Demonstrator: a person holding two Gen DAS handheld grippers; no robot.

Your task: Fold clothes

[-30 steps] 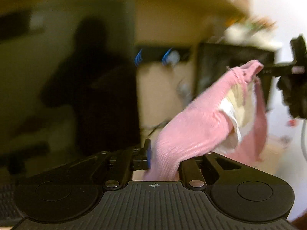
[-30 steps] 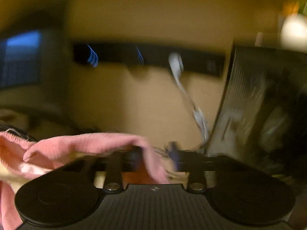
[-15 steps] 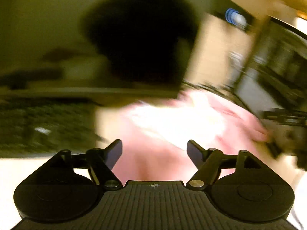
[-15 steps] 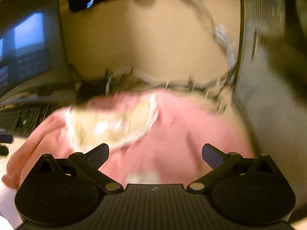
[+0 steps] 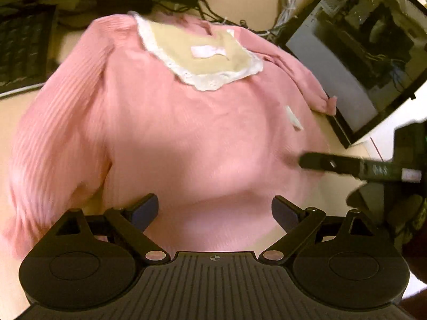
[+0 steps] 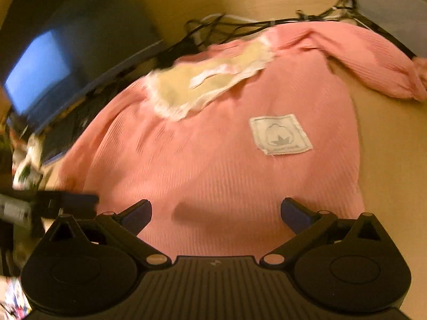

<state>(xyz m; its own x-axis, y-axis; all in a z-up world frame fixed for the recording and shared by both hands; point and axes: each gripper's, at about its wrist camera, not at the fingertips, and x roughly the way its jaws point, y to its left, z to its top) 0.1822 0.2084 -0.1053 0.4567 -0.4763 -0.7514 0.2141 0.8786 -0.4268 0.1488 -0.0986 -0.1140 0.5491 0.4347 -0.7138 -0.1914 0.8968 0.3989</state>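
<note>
A: Where was this shot?
B: Home desk, computer corner. Keyboard (image 5: 21, 48) sat at the left, PC case (image 5: 357, 61) with a glass side at the right.
A: Anything else?
B: Lit blue monitor (image 6: 37, 72), cable tangle (image 6: 240, 26) along the back edge of the tan desk (image 6: 395, 160). Pink sweater (image 6: 218, 165) lay spread on it, so domestic, not an office.

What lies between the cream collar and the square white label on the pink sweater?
Only bare pink knit of the sweater lies between the collar and the label; the right wrist view shows it.
</note>
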